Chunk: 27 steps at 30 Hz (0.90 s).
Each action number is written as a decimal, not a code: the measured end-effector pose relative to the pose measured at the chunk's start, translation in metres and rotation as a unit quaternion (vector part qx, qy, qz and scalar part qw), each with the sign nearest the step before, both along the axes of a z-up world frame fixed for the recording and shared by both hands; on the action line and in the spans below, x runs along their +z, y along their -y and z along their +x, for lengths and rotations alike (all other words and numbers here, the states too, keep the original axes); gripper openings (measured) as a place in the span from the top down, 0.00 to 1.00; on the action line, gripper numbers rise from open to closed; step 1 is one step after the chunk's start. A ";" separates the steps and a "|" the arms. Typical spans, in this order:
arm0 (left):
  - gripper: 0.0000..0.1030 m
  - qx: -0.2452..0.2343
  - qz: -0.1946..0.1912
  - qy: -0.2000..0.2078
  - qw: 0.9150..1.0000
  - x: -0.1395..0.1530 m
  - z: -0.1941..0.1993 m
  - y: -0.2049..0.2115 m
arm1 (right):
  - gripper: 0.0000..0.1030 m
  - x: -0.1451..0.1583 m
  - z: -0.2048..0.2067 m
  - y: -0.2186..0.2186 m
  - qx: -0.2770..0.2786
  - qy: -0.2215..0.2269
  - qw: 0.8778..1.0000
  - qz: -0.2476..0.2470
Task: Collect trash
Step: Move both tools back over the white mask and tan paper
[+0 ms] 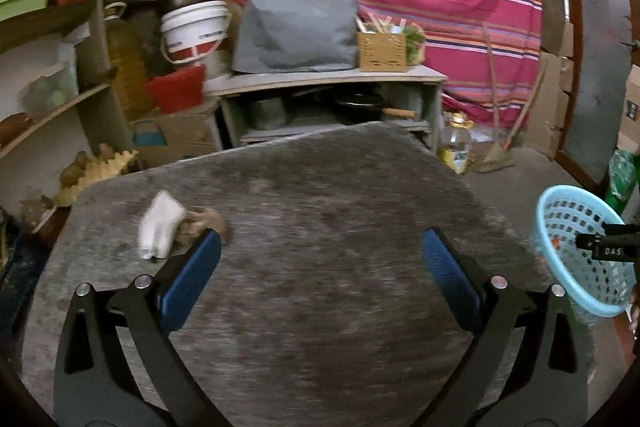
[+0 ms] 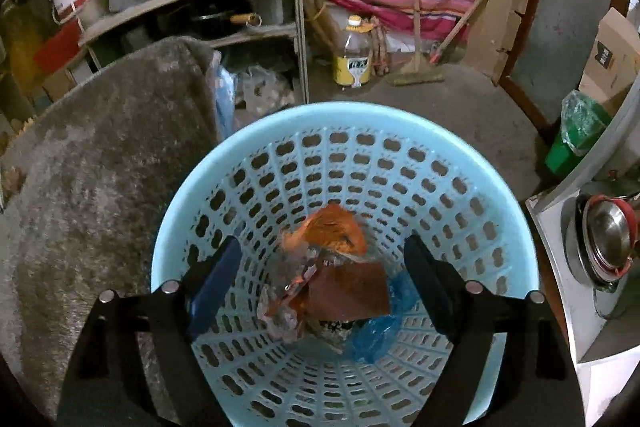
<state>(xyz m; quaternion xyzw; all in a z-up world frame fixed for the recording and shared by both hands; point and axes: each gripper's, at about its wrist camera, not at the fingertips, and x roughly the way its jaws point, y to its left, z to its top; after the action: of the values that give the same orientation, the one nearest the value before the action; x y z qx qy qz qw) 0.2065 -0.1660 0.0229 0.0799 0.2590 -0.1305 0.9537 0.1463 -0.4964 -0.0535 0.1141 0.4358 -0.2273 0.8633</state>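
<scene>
White crumpled paper [image 1: 159, 225] on grey table [image 1: 320, 227], touching brown scrap [image 1: 206, 221], just beyond L gripper [image 1: 320, 251] left finger; fingers wide apart, empty. R gripper [image 2: 322, 267] fingers apart over blue basket [image 2: 248, 147] w/ orange wrapper [image 2: 332, 231], brown card [image 2: 352, 291].

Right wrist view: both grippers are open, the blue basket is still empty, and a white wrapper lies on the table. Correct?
Not quite. The right wrist view shows the blue basket already holding trash: orange scraps, brown card and blue plastic. The rest holds.
</scene>
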 end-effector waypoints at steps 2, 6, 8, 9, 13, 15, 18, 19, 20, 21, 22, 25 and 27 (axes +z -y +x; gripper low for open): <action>0.05 0.012 -0.002 0.002 1.000 0.003 0.005 -0.017 | 0.16 0.008 0.001 -0.006 -0.004 0.012 1.000 -0.010; 0.05 0.036 -0.012 0.005 0.999 0.007 0.016 -0.049 | 0.06 0.035 0.002 -0.031 -0.008 0.078 0.996 -0.039; 0.05 0.049 -0.022 0.000 0.999 0.007 0.023 -0.066 | 0.06 0.042 0.006 -0.043 0.001 0.102 0.994 -0.034; 0.05 0.053 -0.025 -0.002 0.998 0.007 0.025 -0.070 | 0.06 0.045 0.010 -0.050 0.007 0.113 0.993 -0.032; 0.05 0.073 -0.024 -0.005 0.997 0.001 0.037 -0.092 | 0.06 0.049 0.029 -0.078 0.033 0.129 0.990 -0.034; 0.05 0.079 -0.022 -0.008 0.997 -0.004 0.040 -0.100 | 0.06 0.045 0.042 -0.093 0.051 0.125 0.990 -0.039; 0.05 0.093 -0.014 -0.012 0.995 -0.012 0.048 -0.113 | 0.06 0.039 0.061 -0.117 0.078 0.110 0.990 -0.049; 0.05 0.097 -0.010 -0.012 0.995 -0.013 0.050 -0.115 | 0.06 0.037 0.065 -0.124 0.085 0.105 0.989 -0.051; 0.05 0.103 -0.005 -0.009 0.995 -0.014 0.052 -0.118 | 0.06 0.034 0.071 -0.131 0.093 0.099 0.989 -0.055; 0.05 0.114 0.002 -0.005 0.993 -0.016 0.055 -0.124 | 0.06 0.032 0.076 -0.137 0.098 0.096 0.989 -0.058; 0.05 0.118 0.003 -0.004 0.993 -0.016 0.056 -0.126 | 0.06 0.031 0.078 -0.141 0.102 0.095 0.988 -0.059; 0.05 0.129 -0.011 -0.004 0.992 -0.019 0.061 -0.140 | 0.06 0.026 0.090 -0.155 0.115 0.091 0.987 -0.060; 0.05 0.138 -0.010 -0.006 0.990 -0.023 0.066 -0.148 | 0.06 0.022 0.097 -0.163 0.121 0.088 0.987 -0.058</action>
<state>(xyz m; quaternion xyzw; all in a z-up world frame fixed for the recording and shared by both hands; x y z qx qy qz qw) 0.2724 -0.0180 0.0003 0.0325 0.2721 -0.0005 0.9617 0.2433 -0.3333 -0.0314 0.0298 0.3544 -0.1351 0.9248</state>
